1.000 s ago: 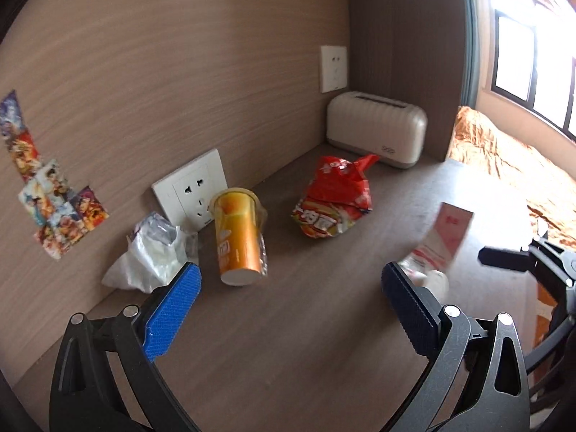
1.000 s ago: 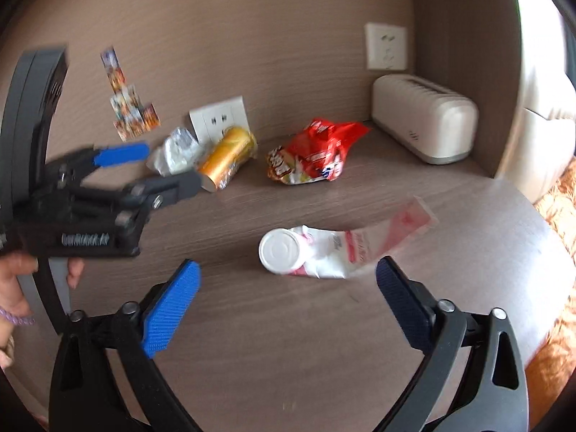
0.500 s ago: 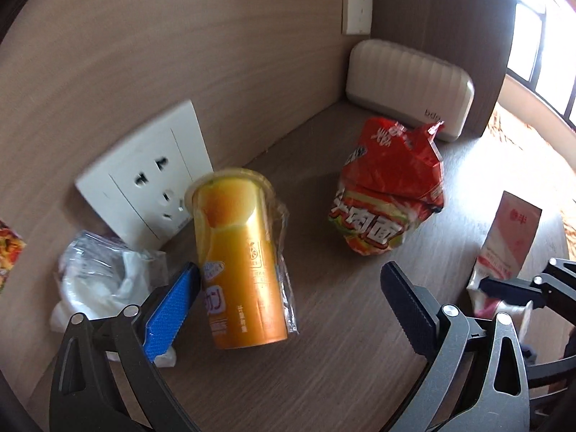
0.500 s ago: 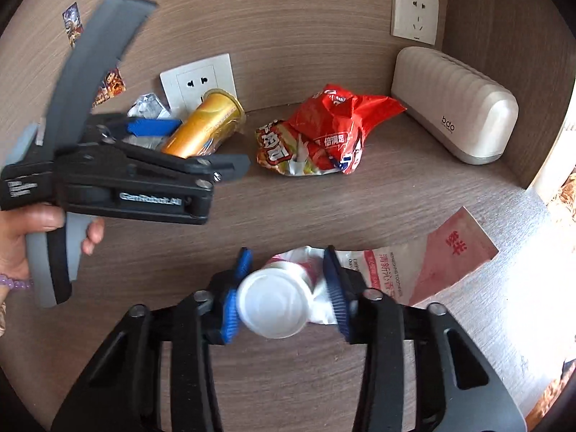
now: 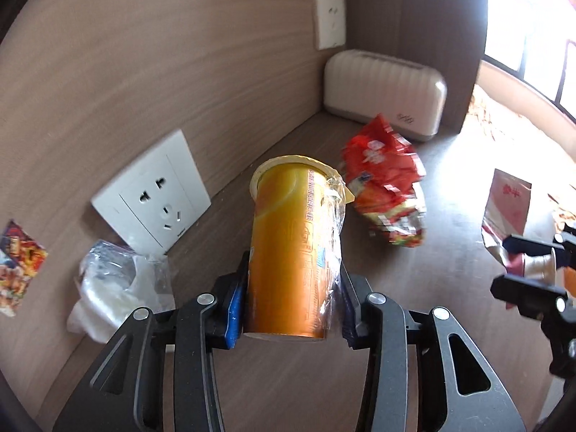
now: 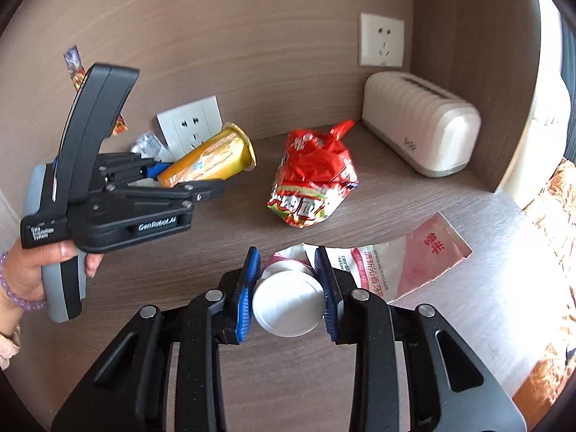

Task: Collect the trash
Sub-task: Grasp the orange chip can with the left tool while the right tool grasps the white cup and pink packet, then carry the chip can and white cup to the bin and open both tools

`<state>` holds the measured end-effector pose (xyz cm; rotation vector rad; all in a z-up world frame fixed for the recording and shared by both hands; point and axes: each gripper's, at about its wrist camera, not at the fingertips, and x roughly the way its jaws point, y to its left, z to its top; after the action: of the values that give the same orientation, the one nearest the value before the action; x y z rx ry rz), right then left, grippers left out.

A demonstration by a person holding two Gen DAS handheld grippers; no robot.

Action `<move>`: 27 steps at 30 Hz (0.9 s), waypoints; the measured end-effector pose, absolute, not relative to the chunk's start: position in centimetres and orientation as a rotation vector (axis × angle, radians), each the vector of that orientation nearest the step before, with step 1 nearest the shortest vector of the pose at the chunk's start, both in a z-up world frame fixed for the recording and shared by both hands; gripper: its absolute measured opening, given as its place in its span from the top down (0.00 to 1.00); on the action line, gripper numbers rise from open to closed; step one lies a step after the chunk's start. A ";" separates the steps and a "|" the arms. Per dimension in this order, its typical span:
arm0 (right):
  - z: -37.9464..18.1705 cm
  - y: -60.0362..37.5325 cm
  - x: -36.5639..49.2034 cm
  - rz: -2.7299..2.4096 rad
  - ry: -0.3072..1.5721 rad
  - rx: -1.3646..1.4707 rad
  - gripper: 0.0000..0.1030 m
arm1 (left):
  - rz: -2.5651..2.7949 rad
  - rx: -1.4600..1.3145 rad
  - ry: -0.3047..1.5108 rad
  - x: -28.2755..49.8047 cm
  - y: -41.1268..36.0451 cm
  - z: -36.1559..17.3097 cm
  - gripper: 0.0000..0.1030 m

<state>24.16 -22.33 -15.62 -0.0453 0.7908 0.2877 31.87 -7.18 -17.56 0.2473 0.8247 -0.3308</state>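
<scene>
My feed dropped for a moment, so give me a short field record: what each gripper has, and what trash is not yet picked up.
left gripper: shut on the orange cup, jaws have just been closing
right gripper: shut on the toothpaste tube at its white cap end
not yet picked up: red snack bag, crumpled plastic wrap by the wall socket
surface: wooden shelf
other item: white ribbed box in the back corner

"GenRobot.AI" stands on the left gripper (image 6: 212, 189); "TOOTHPASTE" on the toothpaste tube (image 6: 388, 270)
</scene>
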 end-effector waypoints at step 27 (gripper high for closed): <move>-11.4 -39.9 3.8 0.050 0.719 0.065 0.68 | -0.726 0.339 0.804 9.9 -27.2 -14.6 0.60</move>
<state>3.79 -39.89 -11.36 0.0650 0.7191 0.0495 9.92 -27.19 -14.56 0.3385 0.8040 -0.7260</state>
